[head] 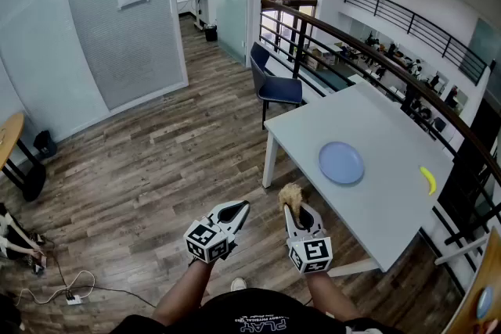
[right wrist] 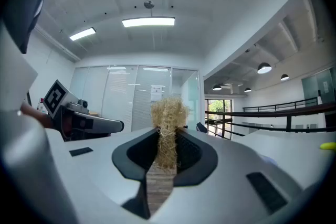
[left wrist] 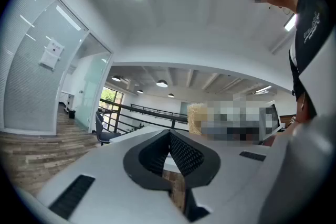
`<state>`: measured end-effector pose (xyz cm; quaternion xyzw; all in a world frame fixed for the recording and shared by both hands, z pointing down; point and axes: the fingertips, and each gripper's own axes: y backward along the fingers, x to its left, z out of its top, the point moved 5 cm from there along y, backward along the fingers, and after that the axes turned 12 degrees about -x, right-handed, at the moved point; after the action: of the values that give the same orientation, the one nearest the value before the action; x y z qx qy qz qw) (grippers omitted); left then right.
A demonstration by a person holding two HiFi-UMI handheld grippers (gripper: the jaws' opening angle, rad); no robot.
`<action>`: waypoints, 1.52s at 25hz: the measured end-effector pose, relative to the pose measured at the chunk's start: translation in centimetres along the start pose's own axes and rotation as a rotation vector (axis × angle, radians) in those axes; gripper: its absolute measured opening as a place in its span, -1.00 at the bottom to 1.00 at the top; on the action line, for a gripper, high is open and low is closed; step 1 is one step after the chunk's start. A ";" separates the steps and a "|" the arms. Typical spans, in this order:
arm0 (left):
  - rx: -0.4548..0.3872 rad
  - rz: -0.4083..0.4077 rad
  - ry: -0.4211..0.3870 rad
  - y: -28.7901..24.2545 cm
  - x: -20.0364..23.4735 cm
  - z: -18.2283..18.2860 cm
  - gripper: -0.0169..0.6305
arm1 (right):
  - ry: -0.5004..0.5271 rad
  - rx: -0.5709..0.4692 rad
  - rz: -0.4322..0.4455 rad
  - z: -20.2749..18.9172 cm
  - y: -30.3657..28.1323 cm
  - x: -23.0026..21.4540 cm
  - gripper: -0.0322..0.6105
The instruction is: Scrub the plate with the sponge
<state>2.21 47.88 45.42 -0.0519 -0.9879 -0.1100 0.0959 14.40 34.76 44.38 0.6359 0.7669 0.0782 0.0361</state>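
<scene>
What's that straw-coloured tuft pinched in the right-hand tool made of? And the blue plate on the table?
The sponge in the right gripper looks like dry plant fibre, perhaps loofah: tan, wiry, matte strands fray out at its top. The plate seems smooth plastic or glazed ceramic. Its pale blue surface is even and untextured, but I cannot tell which.

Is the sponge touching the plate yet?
Apart. Head view: the sponge, clamped in the right gripper, hangs short of the table edge; the plate lies further in.
</scene>
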 end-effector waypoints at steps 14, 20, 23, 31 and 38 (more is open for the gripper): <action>-0.013 0.048 0.020 1.2 -0.9 0.3 -0.91 | 0.006 -0.003 0.017 0.7 1.4 1.1 -0.68; -0.003 0.044 0.036 0.8 -1.4 -0.4 -0.91 | -0.024 -0.037 0.015 1.1 2.0 0.6 -0.68; -0.019 0.047 0.054 0.8 -1.0 0.4 -0.91 | -0.028 -0.036 0.025 1.0 1.2 1.0 -0.68; -0.033 0.034 0.044 0.5 1.4 1.1 -0.91 | -0.003 -0.074 0.030 1.8 -1.2 1.9 -0.68; -0.024 -0.004 0.040 0.6 3.3 0.7 -0.91 | 0.005 -0.084 -0.004 1.4 -2.5 2.6 -0.68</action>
<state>-1.08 48.90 45.54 -0.0489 -0.9845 -0.1230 0.1148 11.73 37.00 42.75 0.6320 0.7645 0.1118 0.0609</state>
